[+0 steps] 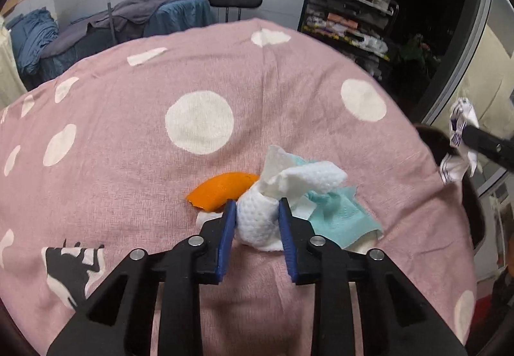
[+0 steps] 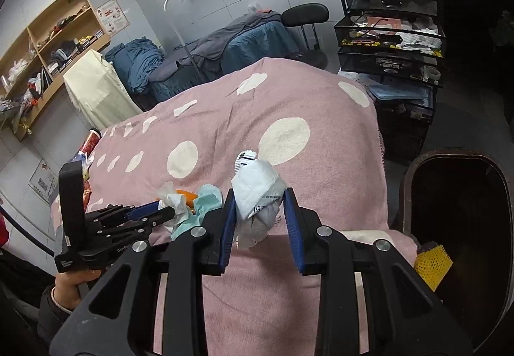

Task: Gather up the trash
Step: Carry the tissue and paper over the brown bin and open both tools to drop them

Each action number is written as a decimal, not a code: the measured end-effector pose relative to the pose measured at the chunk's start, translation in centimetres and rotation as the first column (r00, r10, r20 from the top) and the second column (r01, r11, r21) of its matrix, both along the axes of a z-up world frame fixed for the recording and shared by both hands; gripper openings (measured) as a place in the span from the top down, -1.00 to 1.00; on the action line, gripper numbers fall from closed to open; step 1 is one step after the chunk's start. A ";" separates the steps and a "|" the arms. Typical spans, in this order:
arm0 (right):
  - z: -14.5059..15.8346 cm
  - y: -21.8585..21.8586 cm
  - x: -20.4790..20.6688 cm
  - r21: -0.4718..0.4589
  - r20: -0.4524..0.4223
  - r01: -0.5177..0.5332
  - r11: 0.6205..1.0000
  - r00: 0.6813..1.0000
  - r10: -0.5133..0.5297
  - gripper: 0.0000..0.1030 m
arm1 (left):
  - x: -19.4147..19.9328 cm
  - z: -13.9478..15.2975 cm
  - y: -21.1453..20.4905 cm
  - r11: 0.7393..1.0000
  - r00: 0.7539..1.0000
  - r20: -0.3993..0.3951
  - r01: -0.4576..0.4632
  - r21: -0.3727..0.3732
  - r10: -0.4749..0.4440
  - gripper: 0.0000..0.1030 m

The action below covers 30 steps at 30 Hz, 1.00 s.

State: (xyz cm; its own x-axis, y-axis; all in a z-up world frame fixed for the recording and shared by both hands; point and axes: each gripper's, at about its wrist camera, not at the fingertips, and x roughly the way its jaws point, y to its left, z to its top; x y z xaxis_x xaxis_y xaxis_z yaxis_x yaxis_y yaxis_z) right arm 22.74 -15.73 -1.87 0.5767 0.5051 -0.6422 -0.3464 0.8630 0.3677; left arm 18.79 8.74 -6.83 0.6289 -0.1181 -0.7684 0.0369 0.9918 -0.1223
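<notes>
The left gripper (image 1: 256,206) clasps a crumpled white paper towel (image 1: 257,221) on the pink white-dotted cloth (image 1: 128,137) near its front edge, touching an orange peel (image 1: 221,190) and teal napkin (image 1: 340,214); the right gripper (image 2: 259,200) grips a crumpled white printed wrapper (image 2: 255,195) aloft, near the dark brown bin (image 2: 462,227) off the cloth's right edge.

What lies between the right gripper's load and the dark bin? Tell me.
Only bare pink spotted cloth lies between the crumpled wrapper and the bin, as the right wrist view shows.
</notes>
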 end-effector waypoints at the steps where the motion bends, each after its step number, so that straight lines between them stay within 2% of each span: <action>1: 0.1 -0.4 -0.3 0.005 0.008 0.007 1.000 1.000 -0.007 0.41 | -0.7 0.6 0.0 1.000 1.000 0.024 -0.009 -0.005 0.010 0.51; 7: 0.4 -3.8 -2.3 0.039 0.041 0.072 0.997 0.996 -0.074 0.41 | -4.3 4.0 -0.4 0.998 0.985 0.160 -0.057 -0.029 0.061 0.52; 12: 0.2 -6.4 -3.7 0.043 0.047 0.129 0.991 0.990 -0.131 0.41 | -6.3 5.7 -1.8 0.992 0.975 0.216 -0.017 -0.122 0.043 0.52; 19: -0.3 -10.5 -5.7 0.024 0.059 0.233 0.972 0.970 -0.234 0.41 | -6.8 6.1 -8.1 0.979 0.966 0.240 0.137 -0.153 -0.098 0.52; 25: -1.4 -14.8 -6.4 -0.027 0.049 0.354 0.935 0.934 -0.353 0.41 | -6.1 5.9 -14.0 0.953 0.942 0.242 0.270 -0.138 -0.232 0.52; 30: -3.0 -17.3 -6.0 -0.059 0.023 0.418 0.907 0.909 -0.417 0.41 | -5.3 5.1 -17.7 0.929 0.924 0.222 0.345 -0.133 -0.311 0.52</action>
